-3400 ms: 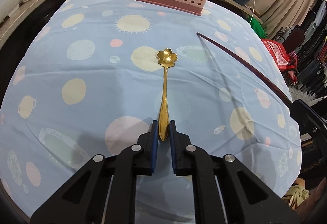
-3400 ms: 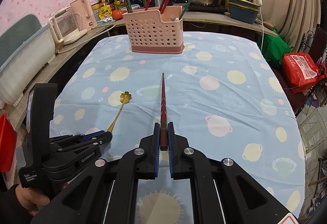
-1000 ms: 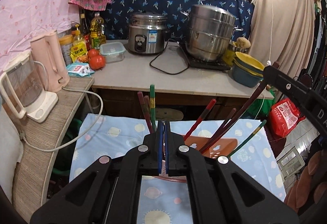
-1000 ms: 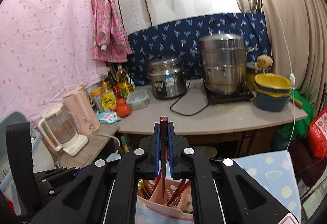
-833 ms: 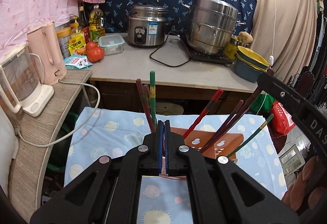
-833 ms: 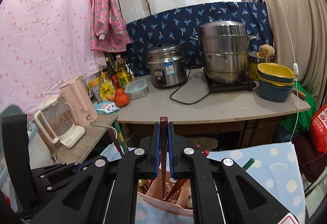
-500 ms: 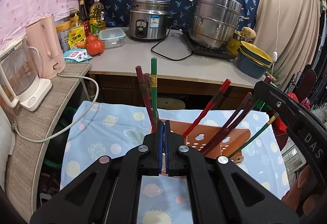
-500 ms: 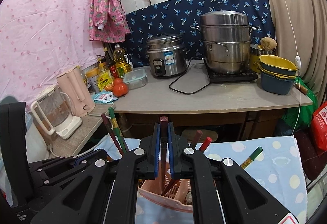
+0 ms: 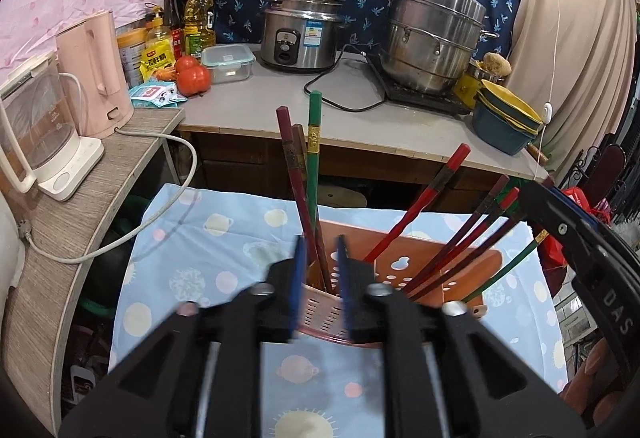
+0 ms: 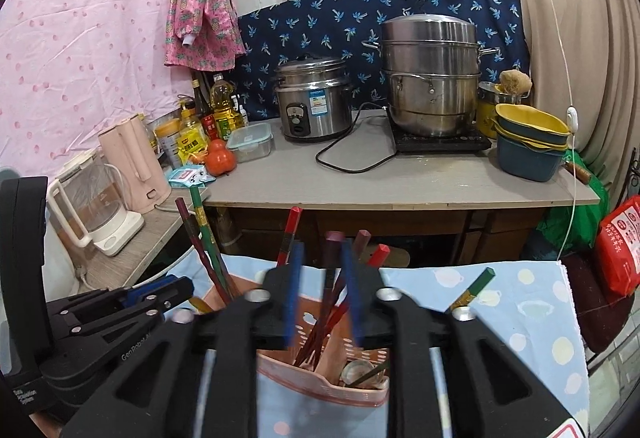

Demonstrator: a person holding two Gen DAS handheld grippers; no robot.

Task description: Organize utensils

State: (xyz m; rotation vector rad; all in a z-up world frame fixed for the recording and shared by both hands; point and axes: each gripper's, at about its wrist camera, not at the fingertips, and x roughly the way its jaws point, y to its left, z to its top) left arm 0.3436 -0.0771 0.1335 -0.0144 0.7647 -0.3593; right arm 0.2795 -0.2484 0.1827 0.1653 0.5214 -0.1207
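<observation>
- Left gripper [image 9: 319, 278]: blue pads apart, jaws have just been opening; nothing pinched. Behind the gap stand chopsticks of the near-left compartment, not touched by the pads.
- Right gripper [image 10: 323, 288]: jaws likewise just been opening, pads parted. Dark red chopstick [image 10: 330, 262] stands upright in the gap, lower end down in the holder; pads look clear of it, motion blur makes contact hard to judge.
- Pink utensil holder [image 9: 404, 262] sits on the blue dotted tablecloth [image 9: 224, 238], directly beneath both grippers. Perforated walls, several compartments.
- Left compartment: green chopstick [image 9: 313, 158] with two dark red ones beside it, near upright. Right side: red and dark chopsticks lean right, plus a second green one [image 9: 504, 270].
- Right view shows a metal spoon bowl [image 10: 356, 370] low in the near compartment; gold spoon not identifiable.
- Beyond, far: counter [image 10: 400, 174] with rice cooker [image 10: 314, 96], steamer pot [image 10: 432, 74], stacked bowls [image 10: 530, 142]. Far left: pink kettle [image 9: 94, 66].
</observation>
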